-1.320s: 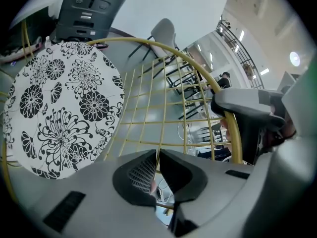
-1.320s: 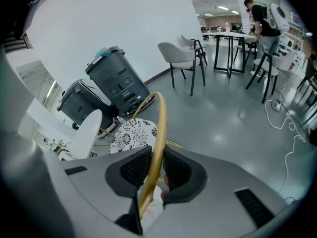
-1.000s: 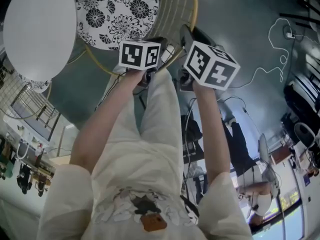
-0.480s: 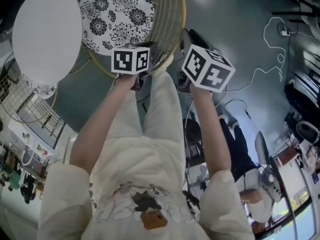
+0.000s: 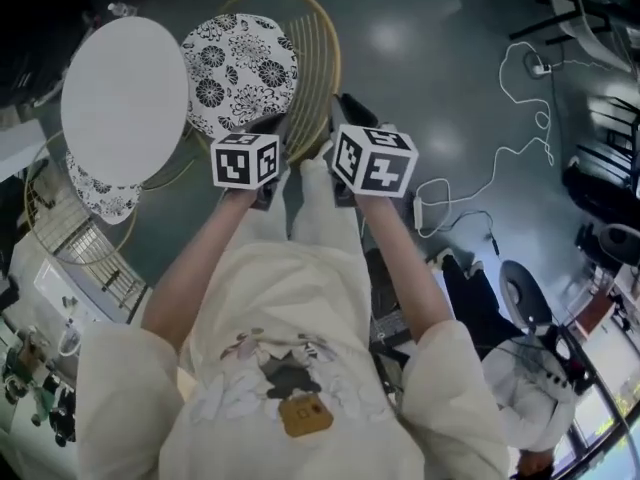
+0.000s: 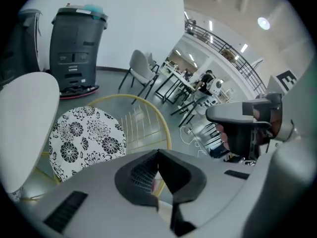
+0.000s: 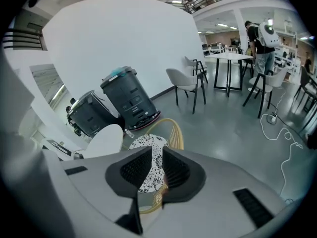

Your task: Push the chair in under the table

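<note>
The chair stands beside the round white table (image 5: 125, 98), its floral cushion (image 5: 240, 68) next to the table's edge and its yellow wire back (image 5: 322, 58) towards me. Both grippers hang in the air above the chair back, touching nothing. My left gripper (image 5: 268, 126) is shut and empty; its own view shows the cushion (image 6: 86, 138) and the back (image 6: 143, 118) well below the closed tips (image 6: 157, 152). My right gripper (image 5: 350, 110) stands open with nothing between its pads (image 7: 157, 155); through the gap I see the cushion (image 7: 148, 143) far below.
A second floral-cushioned chair (image 5: 95, 198) sits under the table's far side. Two dark grey machines (image 7: 129, 100) stand by the white wall. A white cable (image 5: 520, 128) trails over the floor at right, and a person (image 5: 520, 368) stands behind me. White chairs and tables (image 7: 185, 83) are farther off.
Both grippers have risen together from the rim of the chair back. The chair and table now look smaller and farther below; the chair itself stays where it was.
</note>
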A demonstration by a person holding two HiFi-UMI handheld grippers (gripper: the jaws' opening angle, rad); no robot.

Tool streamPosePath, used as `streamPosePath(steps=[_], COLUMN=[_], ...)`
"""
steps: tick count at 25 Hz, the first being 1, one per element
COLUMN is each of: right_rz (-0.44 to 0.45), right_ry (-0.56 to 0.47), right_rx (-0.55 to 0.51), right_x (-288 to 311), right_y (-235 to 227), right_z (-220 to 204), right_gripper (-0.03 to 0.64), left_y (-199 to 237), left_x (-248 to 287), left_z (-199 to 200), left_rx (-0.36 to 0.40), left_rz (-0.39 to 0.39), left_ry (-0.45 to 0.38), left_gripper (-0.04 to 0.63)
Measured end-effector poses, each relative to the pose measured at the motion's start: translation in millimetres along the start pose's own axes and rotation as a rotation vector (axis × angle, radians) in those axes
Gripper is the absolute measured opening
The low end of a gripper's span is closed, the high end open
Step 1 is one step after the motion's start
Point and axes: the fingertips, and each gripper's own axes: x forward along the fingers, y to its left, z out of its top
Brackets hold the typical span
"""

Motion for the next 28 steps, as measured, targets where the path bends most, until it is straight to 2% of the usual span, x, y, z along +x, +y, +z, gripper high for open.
streamPosePath(steps=[4,7,10,13,18,21,24,28], right_rz=[0.055,0.066,0.066,0.103,0.168,0.174,0.166,0.161], right_ry=[-0.020,-0.082,-0.146,-0.162,-0.220,-0.252,-0.269,-0.253], right_rx=[-0.046,-0.070,-0.064,-0.062,-0.150,-0.187,-0.200,-0.165], right_x=[-30,-57,-79,-93,-106,-109,-110,-107], right_y=[34,52,64,85,142,172,181,174], right_z=[-1,-1,-3,-11,-16,-21,-26,-31], right_gripper=[0.041,0.010,0.008,0.008,0.008,0.008,0.008,0.008], left_y=[-21,-43,-66,-77,-70,-58,-51,-55], left_x=[-44,-76,-107,-138,-188,-212,-224,-221], left_z=[2,9,22,32,36,28,26,26], left_rx=[0.013,0.041,0.077,0.104,0.103,0.105,0.117,0.144], left_rz=[-0.010,-0.037,-0.070,-0.061,-0.054,-0.035,0.000,-0.005], left_ry=[-0.037,-0.073,-0.108,-0.161,-0.228,-0.264,-0.296,-0.291], left_gripper=[0.009,0.009,0.009,0.009,0.009,0.009,0.009,0.009])
